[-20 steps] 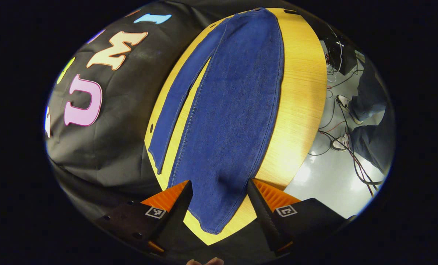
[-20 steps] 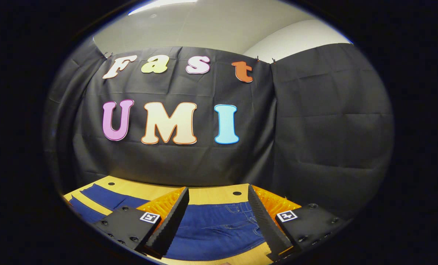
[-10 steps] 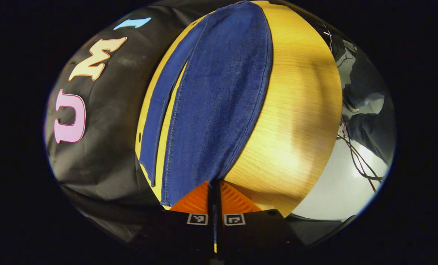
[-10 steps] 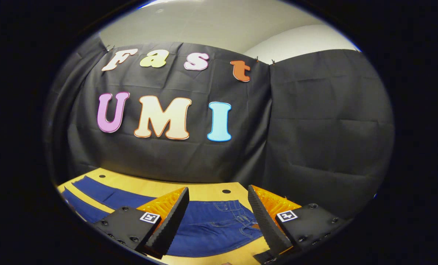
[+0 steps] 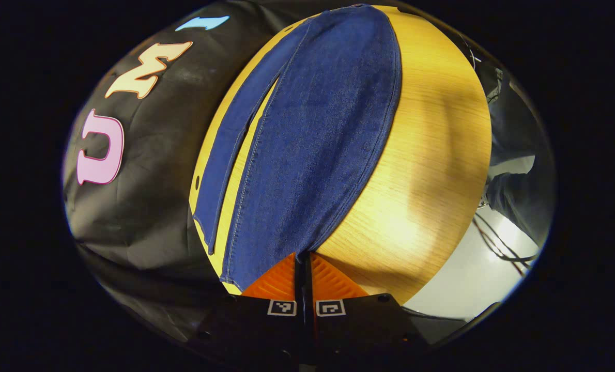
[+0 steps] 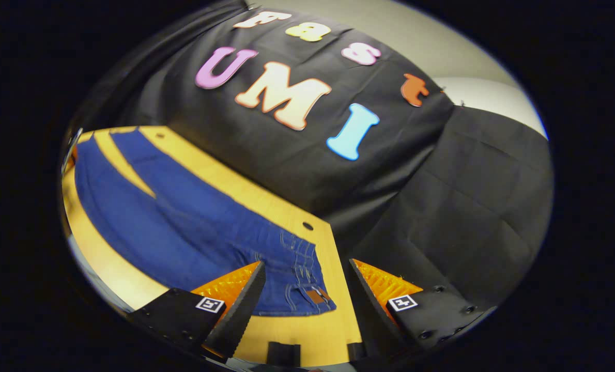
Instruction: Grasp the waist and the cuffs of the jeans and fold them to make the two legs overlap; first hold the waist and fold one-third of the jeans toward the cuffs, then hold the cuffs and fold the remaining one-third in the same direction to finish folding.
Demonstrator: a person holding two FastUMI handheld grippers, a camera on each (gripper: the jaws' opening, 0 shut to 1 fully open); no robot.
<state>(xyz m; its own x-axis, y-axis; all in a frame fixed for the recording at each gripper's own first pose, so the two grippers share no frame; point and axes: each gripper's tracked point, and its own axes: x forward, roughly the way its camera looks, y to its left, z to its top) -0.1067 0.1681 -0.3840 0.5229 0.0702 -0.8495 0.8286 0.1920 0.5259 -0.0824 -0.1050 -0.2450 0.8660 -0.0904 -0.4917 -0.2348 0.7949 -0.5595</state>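
**Jaws: left pair pinching a cuff, right pair spread over the waist**

The jaws of the left gripper (image 5: 303, 268) are pressed together on the near cuff of the jeans (image 5: 318, 134), with denim running straight out from between them. The jaws of the right gripper (image 6: 305, 297) stand spread, with the waist corner of the jeans just ahead of and between them, not yet gripped, as far as the right gripper view lets one judge.

The jeans lie flat on the wooden worktop (image 5: 431, 155), long axis running away from the left gripper toward the waist end. In the right gripper view the same axis runs from the waist, close to the jaws, off to the cuffs at upper left. So the left gripper is at the cuff end and the right gripper is the nearer to the waist; the leg-over-leg fold probably depends on the right jaws closing on the waist edge.

Count: one pair of jeans with two legs, still apart with a strip of worktop between them; two grippers; one worktop.
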